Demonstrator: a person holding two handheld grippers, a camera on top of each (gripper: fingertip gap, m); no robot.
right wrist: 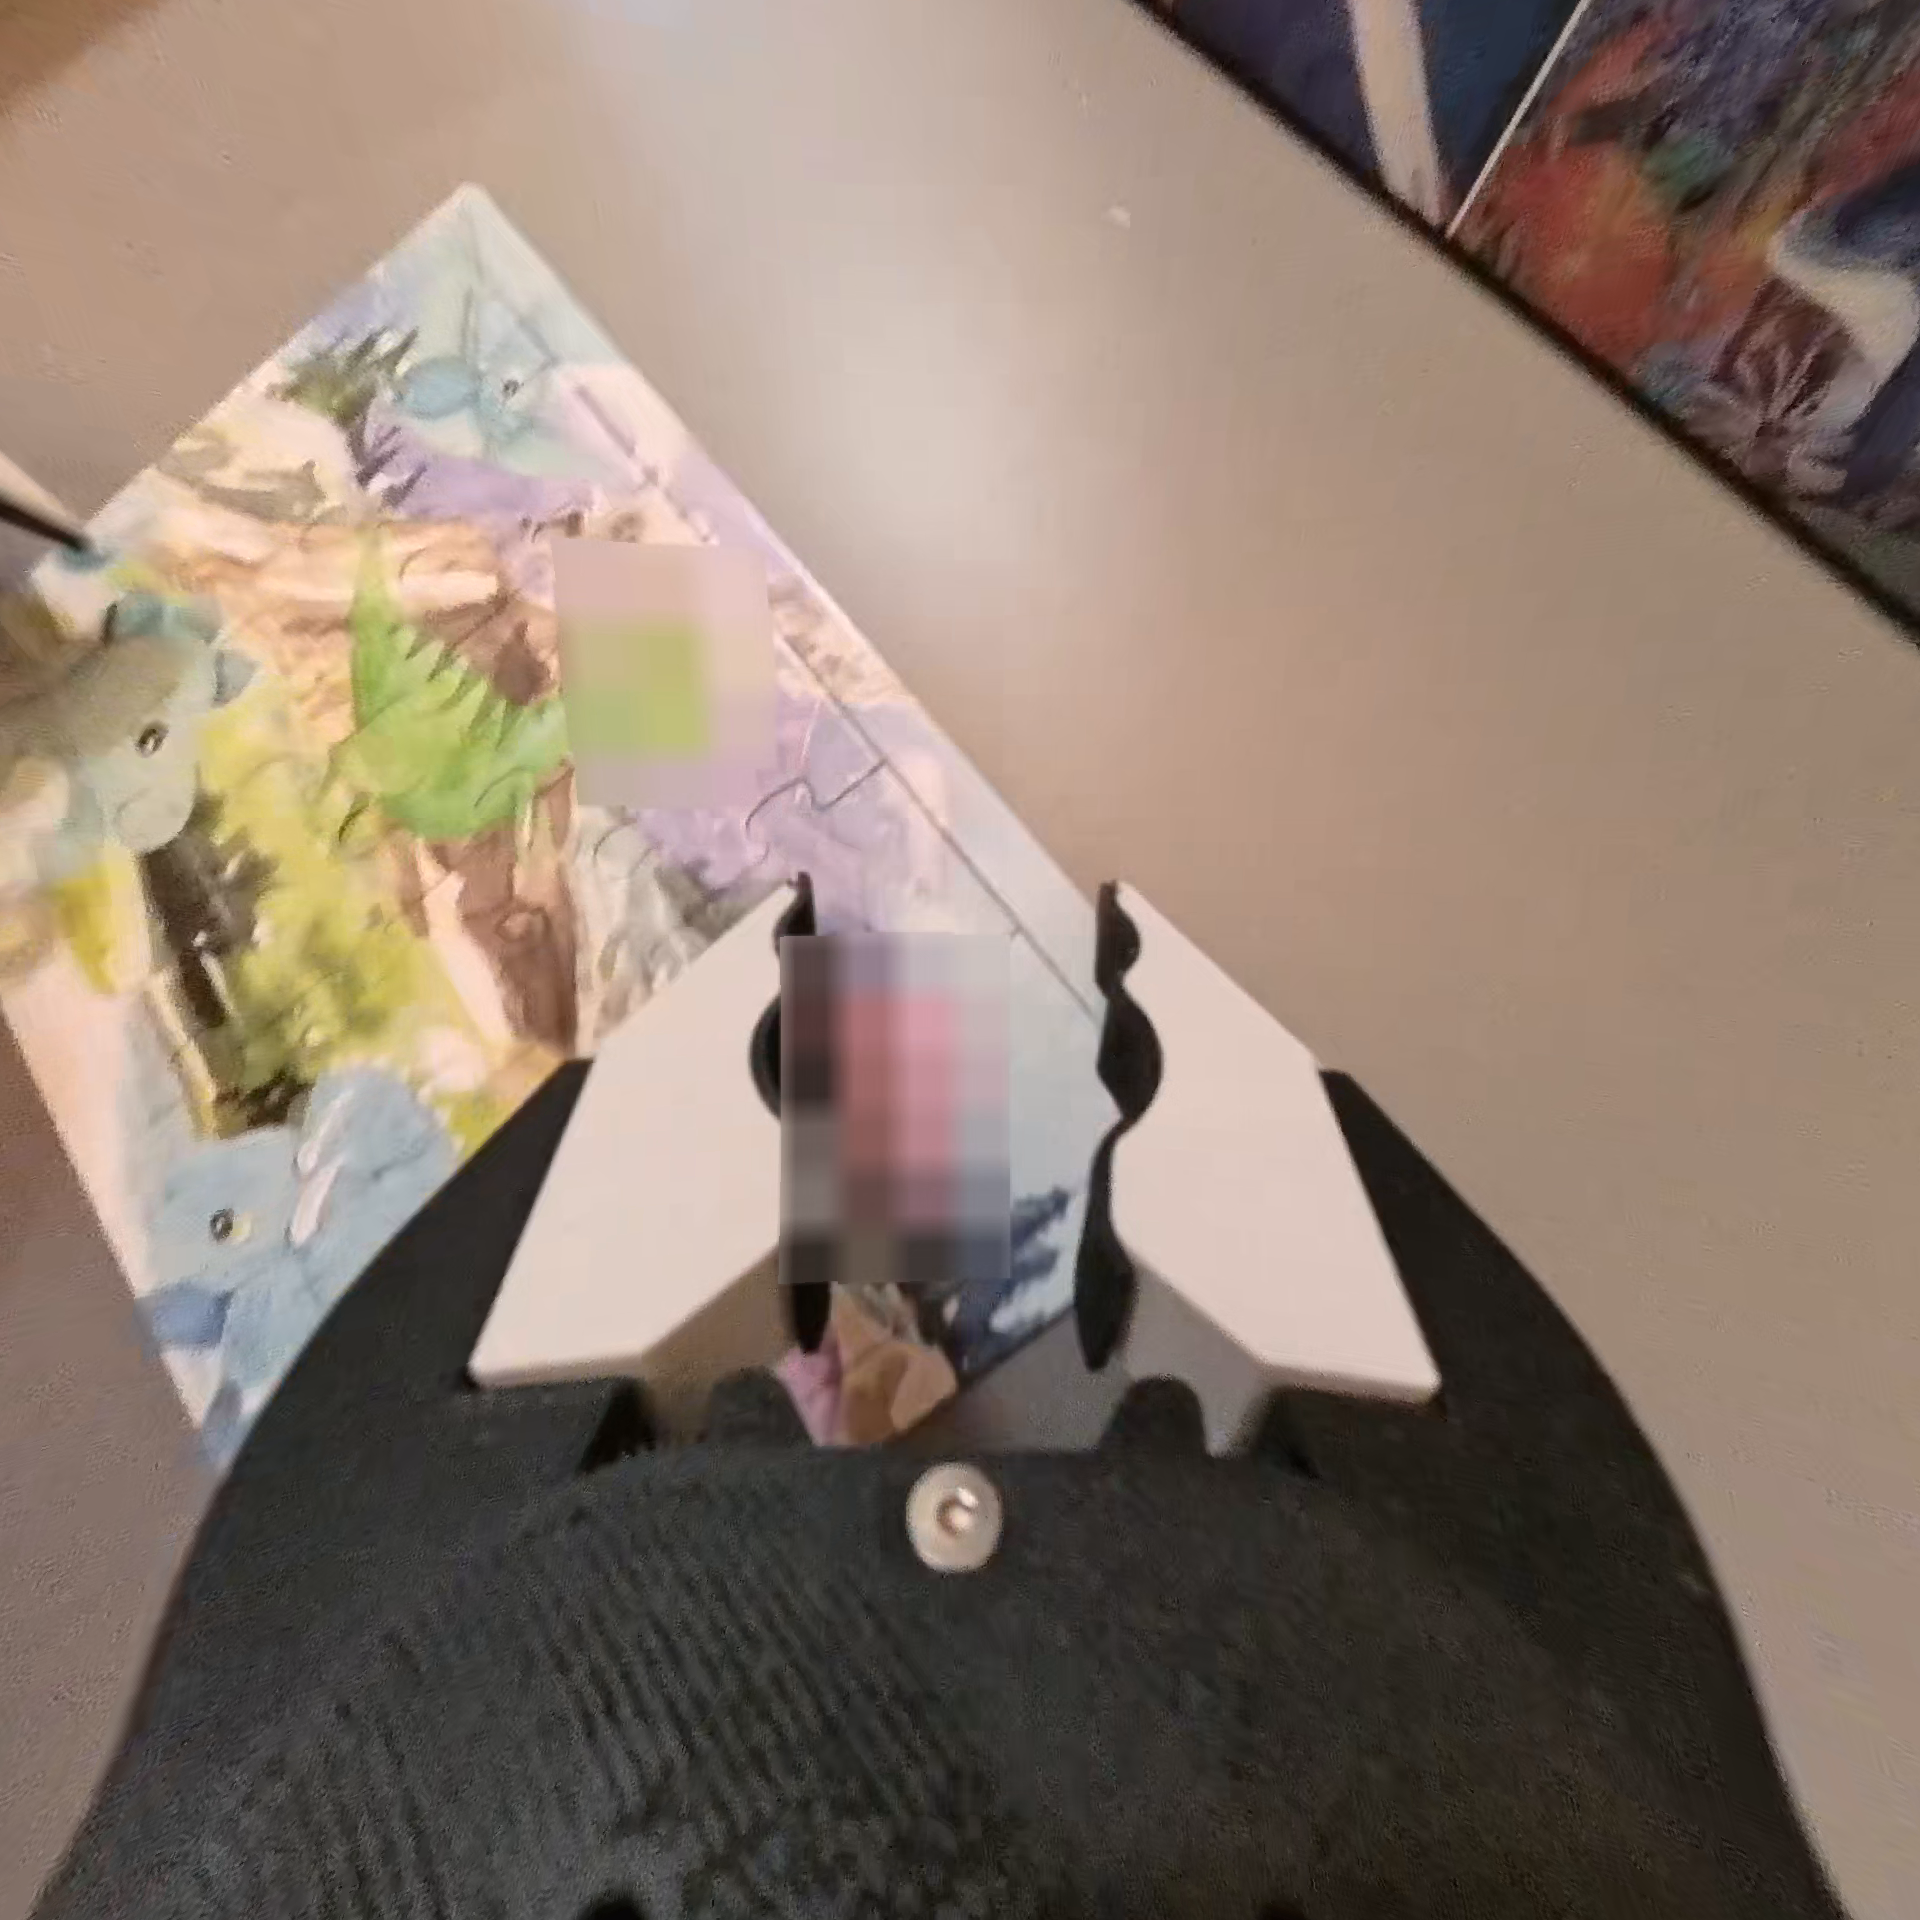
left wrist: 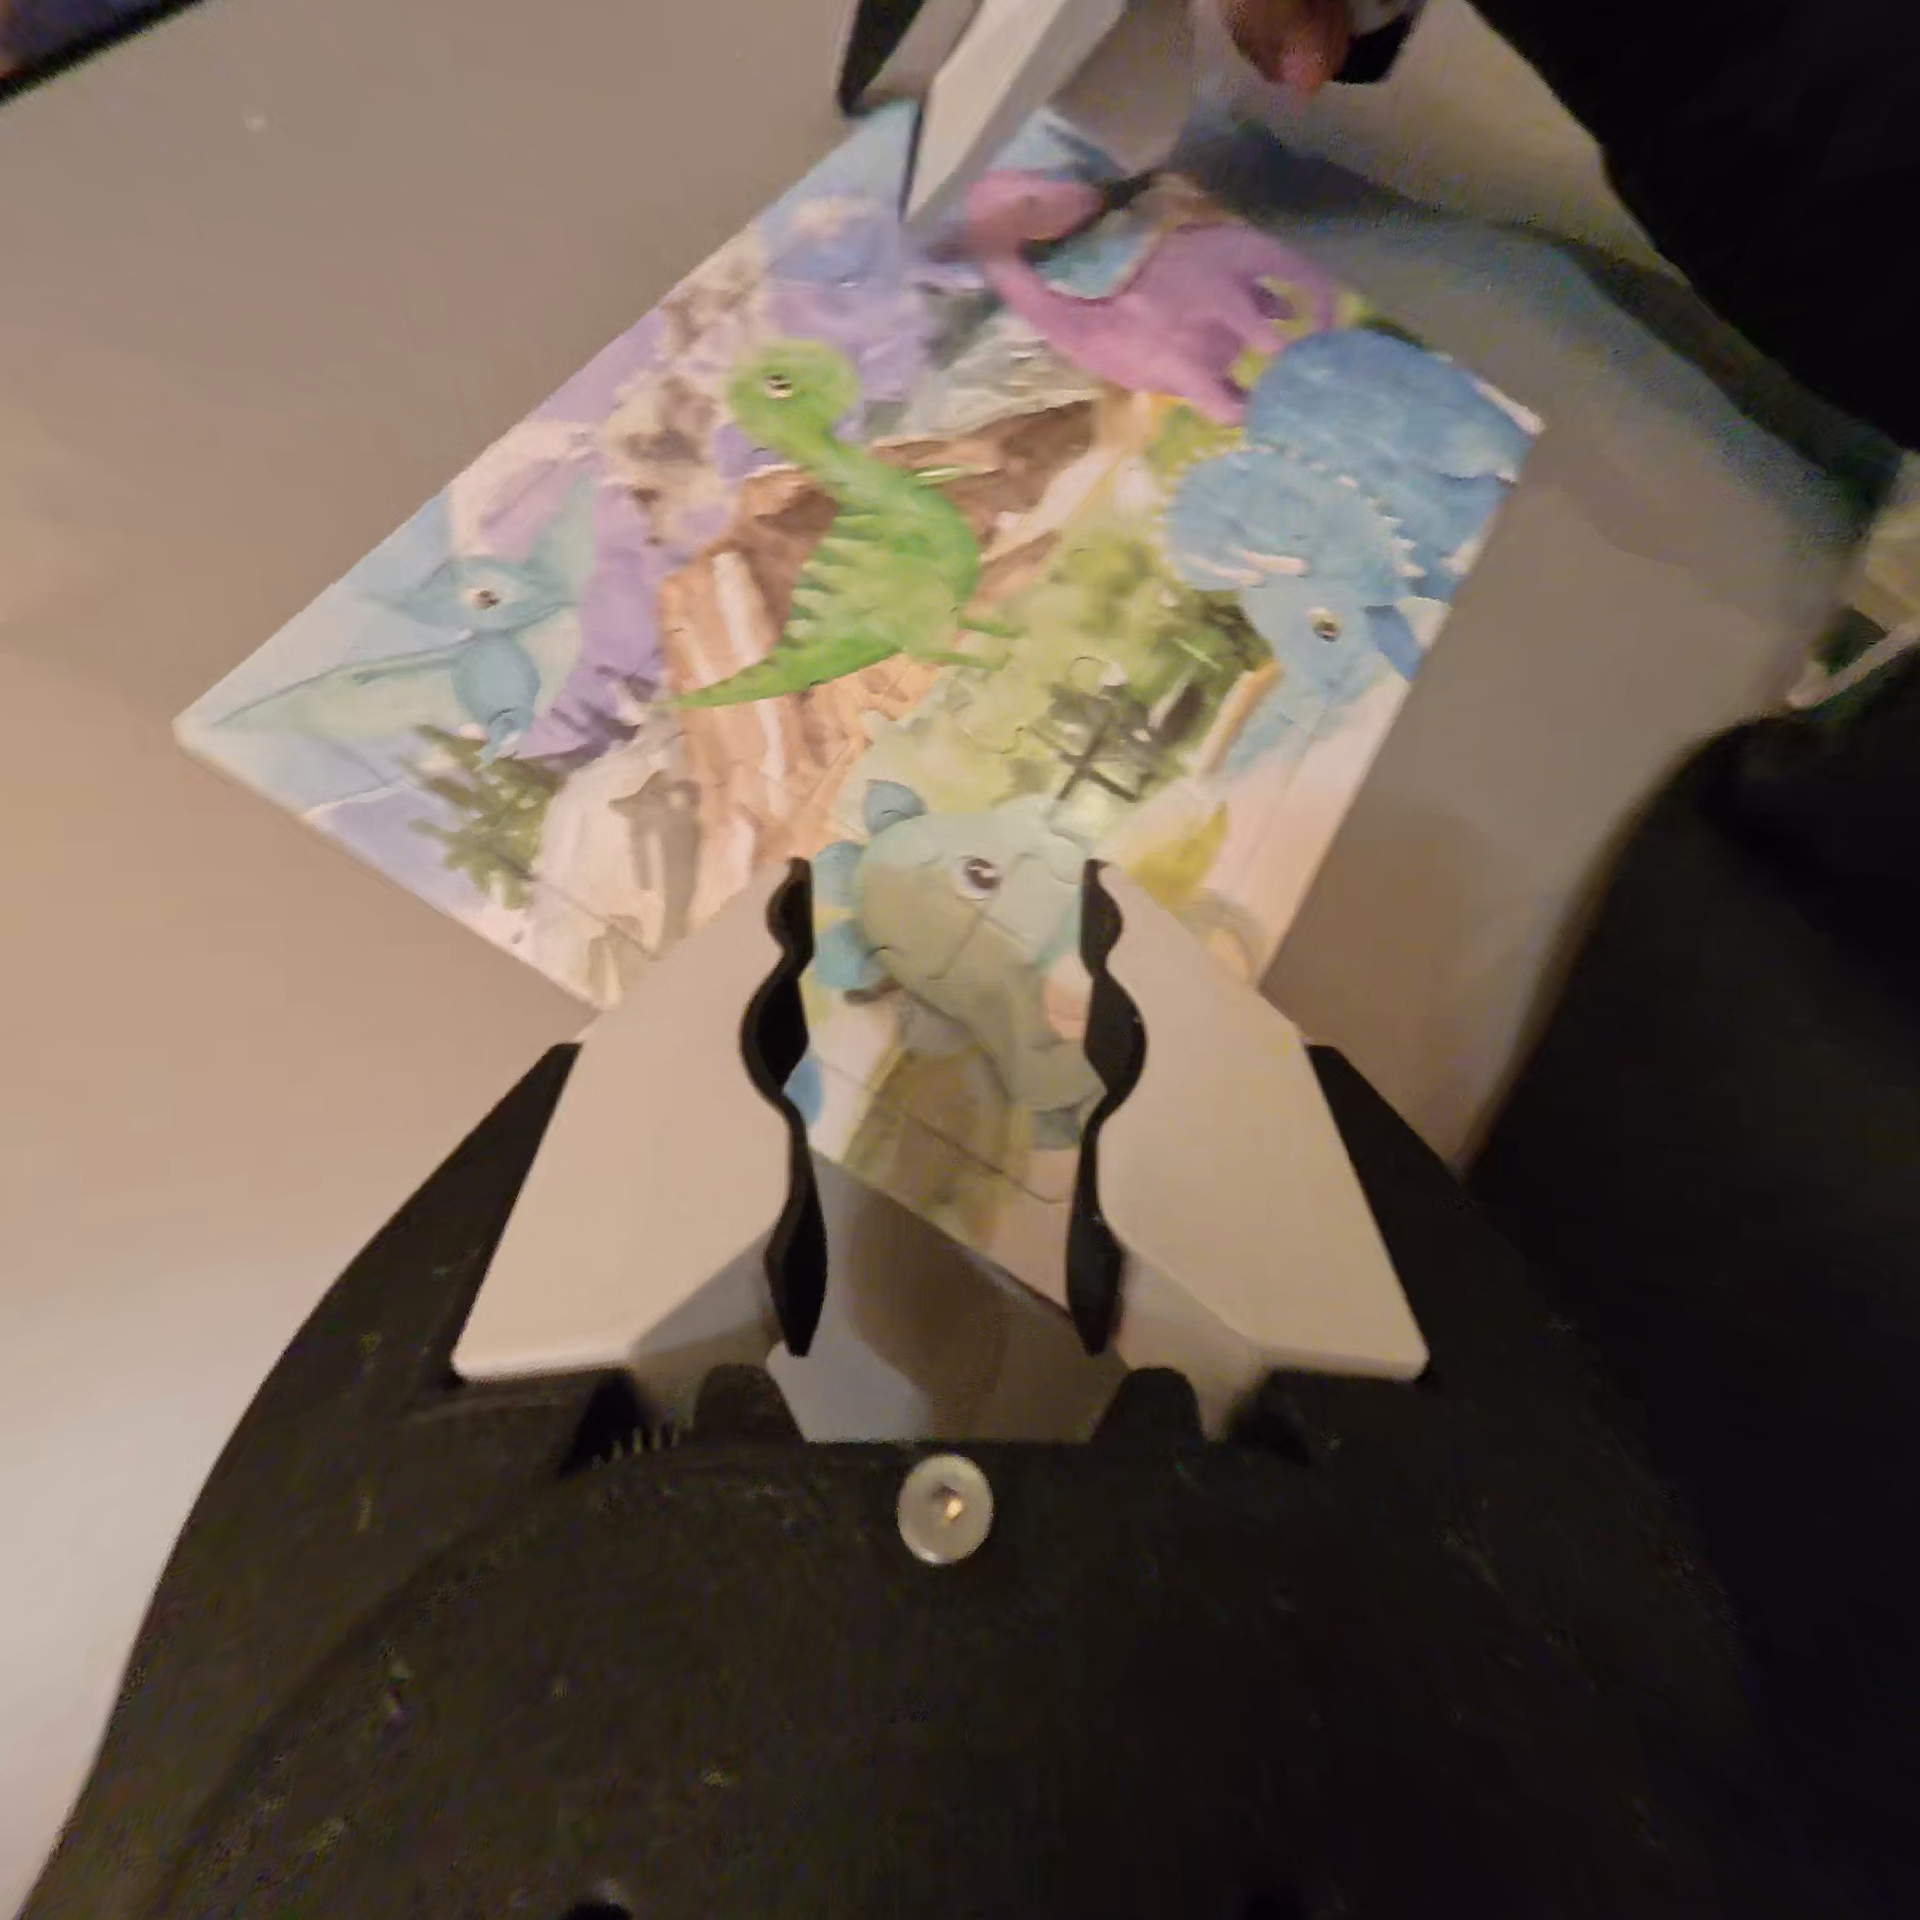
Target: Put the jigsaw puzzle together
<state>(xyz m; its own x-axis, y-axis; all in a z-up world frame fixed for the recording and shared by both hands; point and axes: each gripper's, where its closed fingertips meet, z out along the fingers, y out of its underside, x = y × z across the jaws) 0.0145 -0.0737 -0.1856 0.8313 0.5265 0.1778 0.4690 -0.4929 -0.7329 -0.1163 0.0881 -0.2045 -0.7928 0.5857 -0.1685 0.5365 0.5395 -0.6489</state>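
Note:
The dinosaur jigsaw puzzle (left wrist: 883, 582) lies flat on the pale table (left wrist: 260, 364), its pieces joined into one rectangle. My left gripper (left wrist: 945, 883) is open and hovers over the near corner, above a teal dinosaur. My right gripper (left wrist: 966, 114) shows at the top of the left wrist view with its tip by the far corner, near the purple dinosaur. In the right wrist view the right gripper (right wrist: 956, 904) is open over that corner of the puzzle (right wrist: 416, 727). Nothing shows between its fingers, though a mosaic patch covers part of the gap. The left gripper's tip (right wrist: 36, 514) shows at the far left.
The table's right edge (left wrist: 1538, 987) runs close to the puzzle, with dark floor beyond. A blurred greenish thing (left wrist: 1870, 540) sits at the far right. A colourful picture panel (right wrist: 1714, 229) lies along the table's far edge in the right wrist view. The left tips stand about 8 cm off the puzzle (right wrist: 416, 727). It turns up in the left wrist view (left wrist: 884, 597) as well.

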